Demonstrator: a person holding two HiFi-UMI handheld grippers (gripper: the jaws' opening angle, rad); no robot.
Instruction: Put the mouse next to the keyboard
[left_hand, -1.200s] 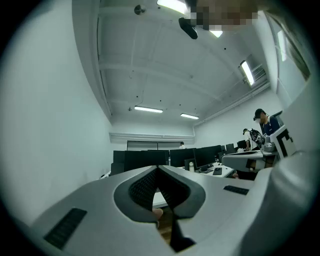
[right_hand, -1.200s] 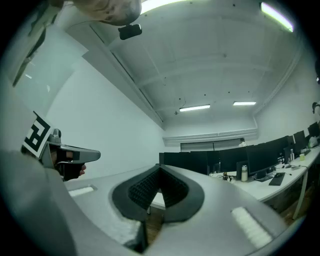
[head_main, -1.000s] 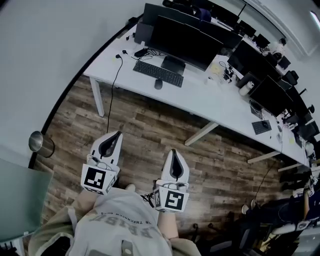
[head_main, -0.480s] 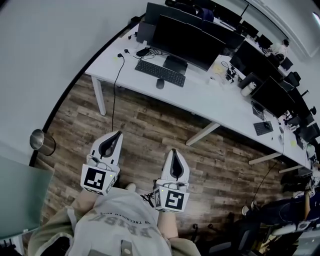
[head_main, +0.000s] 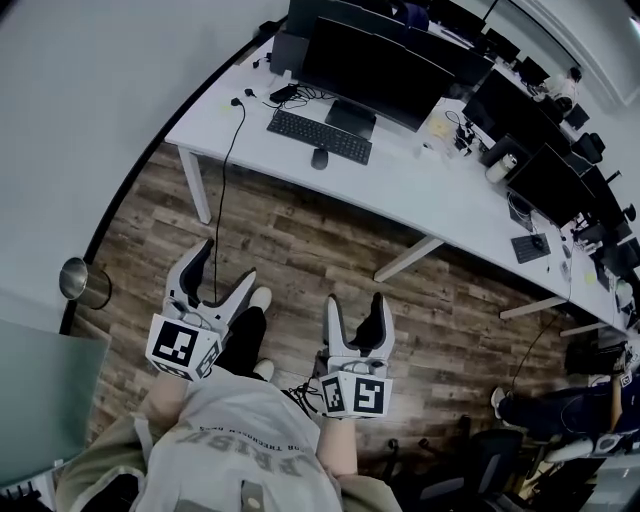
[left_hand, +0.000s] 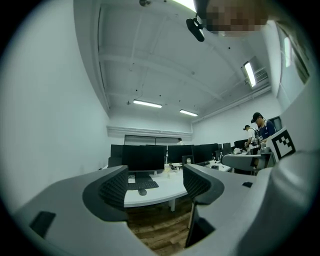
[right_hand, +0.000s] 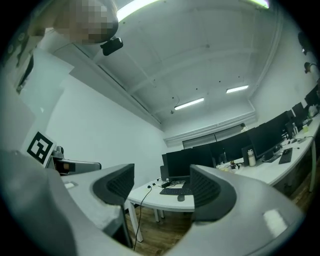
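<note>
1. Head view: looking steeply down, both grippers are held out over the wood floor, in front of the person. The left gripper has just been opening its jaws; they're spread now with nothing between them. Same deal for the right gripper: its jaws have just opened and it's empty. The mouse sits far ahead on the white desk, just on the near side of the keyboard and well apart from both grippers. A big black monitor stands behind the keyboard. A cable hangs from the desk's left end down to the floor, and a metal bin sits at the far left by the wall.
2. Left gripper view: the pads are wide apart and released, with only air in the gap. Through it you can see the desk, with the mouse as a small dark blob in front of the keyboard. A couple of people stand at the far right.
3. Right gripper view: the pads are apart here too, gripping nothing. The keyboard and mouse show far off between them, with the cable dangling to their left.
</note>
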